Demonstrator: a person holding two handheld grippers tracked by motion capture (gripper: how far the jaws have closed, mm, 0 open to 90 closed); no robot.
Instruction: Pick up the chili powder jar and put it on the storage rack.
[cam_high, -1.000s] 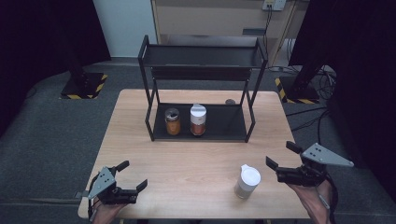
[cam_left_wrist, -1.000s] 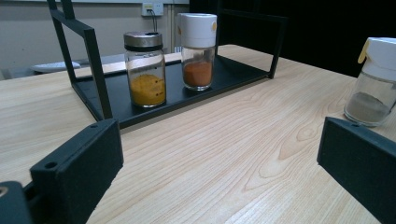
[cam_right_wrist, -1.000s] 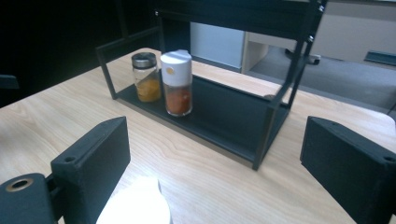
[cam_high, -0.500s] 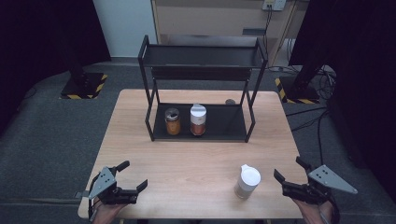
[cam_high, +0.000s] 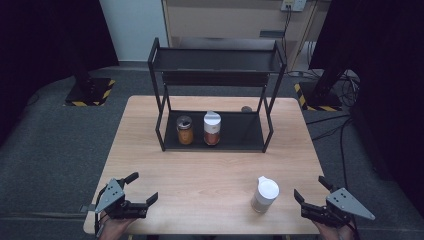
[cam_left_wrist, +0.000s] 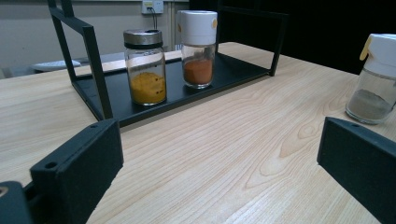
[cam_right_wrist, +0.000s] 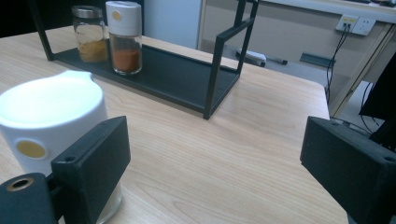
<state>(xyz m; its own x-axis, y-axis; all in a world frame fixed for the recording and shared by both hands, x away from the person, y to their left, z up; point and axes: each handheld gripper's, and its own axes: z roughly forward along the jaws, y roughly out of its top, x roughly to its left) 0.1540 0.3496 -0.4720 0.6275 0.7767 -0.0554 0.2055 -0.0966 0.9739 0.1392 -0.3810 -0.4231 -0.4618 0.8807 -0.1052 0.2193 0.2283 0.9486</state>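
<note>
We see three jars: two on rack (cam_high: 250, 132), one (cam_high: 264, 194) near released right tongs (cam_high: 309, 196), jar partly hidden behind jaw; left tongs (cam_high: 142, 188) released too.

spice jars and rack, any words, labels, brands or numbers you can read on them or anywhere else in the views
None can be read.
The white-capped jar near the right claw bears a plain yellow dot, no lettering.
The white-lidded jar on the rack has the same plain dot.
The metal-lidded jar has no label.
The yellow-and-black striped floor plates are hazard markings, without words.
</note>
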